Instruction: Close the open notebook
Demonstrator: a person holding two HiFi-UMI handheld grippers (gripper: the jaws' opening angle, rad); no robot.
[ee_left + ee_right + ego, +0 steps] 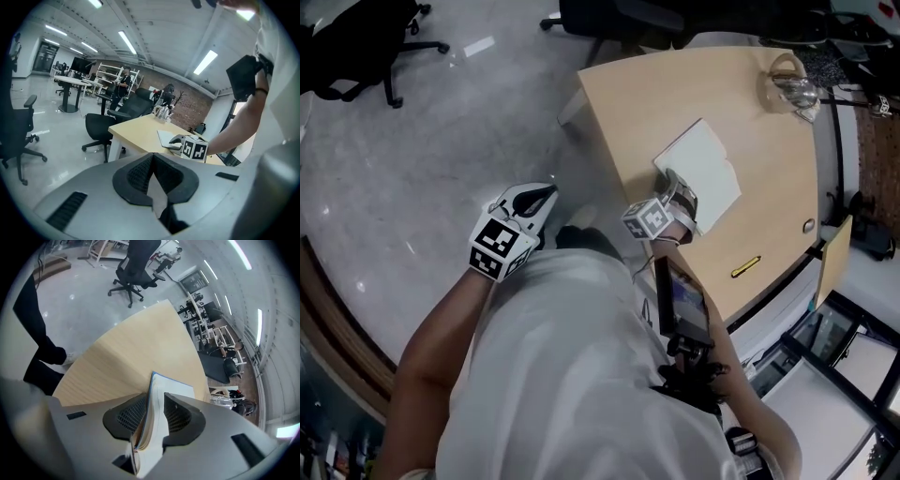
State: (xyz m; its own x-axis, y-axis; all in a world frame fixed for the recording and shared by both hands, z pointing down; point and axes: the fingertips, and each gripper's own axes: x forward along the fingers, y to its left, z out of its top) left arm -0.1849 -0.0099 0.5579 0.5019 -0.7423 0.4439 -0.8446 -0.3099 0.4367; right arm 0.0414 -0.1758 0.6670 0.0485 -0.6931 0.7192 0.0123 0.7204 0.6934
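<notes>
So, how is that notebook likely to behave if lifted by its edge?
Probably floppy: pages of the notebook curve between the jaws of the right gripper, so they may sag or fan. Likely light; it looks thin. It may slide on the smooth table; nothing else holds it down.

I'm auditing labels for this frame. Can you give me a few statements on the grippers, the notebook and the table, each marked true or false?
1. The right gripper has the edge of the notebook between its jaws. True.
2. The left gripper grips the notebook as well. False: its jaws are together on nothing, and it hangs over the floor beside the table.
3. The notebook is on the wooden table. True.
4. A yellow object lies on top of the notebook. False: it lies on bare tabletop, apart from the notebook.
</notes>
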